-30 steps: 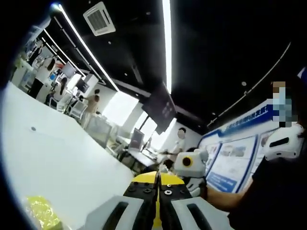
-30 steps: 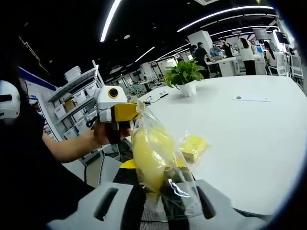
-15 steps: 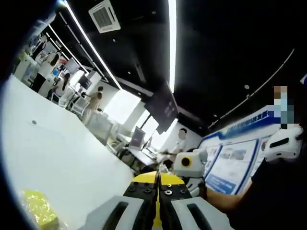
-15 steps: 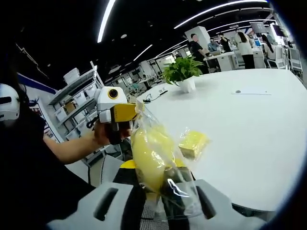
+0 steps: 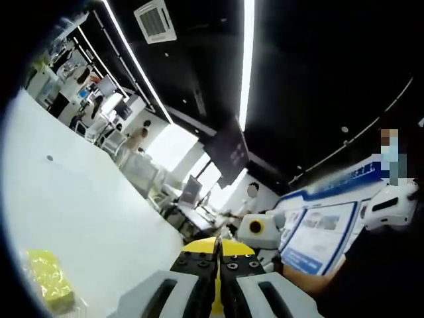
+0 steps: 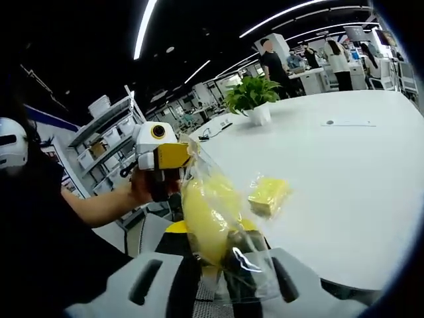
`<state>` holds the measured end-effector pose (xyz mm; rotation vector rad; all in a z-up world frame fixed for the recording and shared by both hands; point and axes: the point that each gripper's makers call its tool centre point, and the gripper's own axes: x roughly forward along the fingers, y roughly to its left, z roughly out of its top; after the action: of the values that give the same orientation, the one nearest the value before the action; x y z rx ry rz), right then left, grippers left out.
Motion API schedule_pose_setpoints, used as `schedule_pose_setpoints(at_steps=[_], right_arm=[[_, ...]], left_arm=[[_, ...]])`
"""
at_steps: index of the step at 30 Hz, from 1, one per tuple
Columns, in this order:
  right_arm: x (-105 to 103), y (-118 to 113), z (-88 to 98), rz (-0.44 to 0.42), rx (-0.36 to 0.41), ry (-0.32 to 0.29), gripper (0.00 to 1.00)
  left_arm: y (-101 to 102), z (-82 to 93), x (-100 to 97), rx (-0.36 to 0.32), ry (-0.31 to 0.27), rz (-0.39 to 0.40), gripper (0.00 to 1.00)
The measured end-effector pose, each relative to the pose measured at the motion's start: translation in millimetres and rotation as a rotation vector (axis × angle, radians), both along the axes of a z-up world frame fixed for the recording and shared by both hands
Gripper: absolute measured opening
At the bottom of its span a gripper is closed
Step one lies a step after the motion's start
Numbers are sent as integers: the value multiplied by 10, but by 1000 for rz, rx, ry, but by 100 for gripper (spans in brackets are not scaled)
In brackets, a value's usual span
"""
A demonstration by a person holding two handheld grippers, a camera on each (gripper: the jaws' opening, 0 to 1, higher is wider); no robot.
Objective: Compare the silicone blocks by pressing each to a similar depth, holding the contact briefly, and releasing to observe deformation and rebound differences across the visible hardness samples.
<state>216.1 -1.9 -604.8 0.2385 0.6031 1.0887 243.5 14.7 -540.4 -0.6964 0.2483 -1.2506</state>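
Open office with a white table [image 6: 344,192]; a yellow block [image 6: 268,193] lies on it. The right gripper [image 6: 215,262] pinches a bagged yellow block [image 6: 207,215]. The left gripper [image 5: 217,255] is pressed together

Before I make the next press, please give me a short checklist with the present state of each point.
1. Right gripper holds the bag: ok, shut on it.
2. Left gripper free to press: ok, jaws shut, nothing between them.
3. Block lies steady on the table: ok.
4. Bagged block out of its bag: not ok.
5. Left gripper aimed at a block: not ok, it points toward the ceiling.
6. Which sample is harder: cannot tell.
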Motion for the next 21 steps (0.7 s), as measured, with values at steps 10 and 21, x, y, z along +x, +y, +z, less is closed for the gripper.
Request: schedule_pose_setpoints(at_steps=[10, 21], right_arm=[[27, -12, 1, 4, 34, -30, 9], [139, -88, 138, -54, 128, -81, 13]], left_arm=[[-37, 16, 12, 9, -8, -3, 0], [-145, 165, 150, -12, -7, 12, 0]])
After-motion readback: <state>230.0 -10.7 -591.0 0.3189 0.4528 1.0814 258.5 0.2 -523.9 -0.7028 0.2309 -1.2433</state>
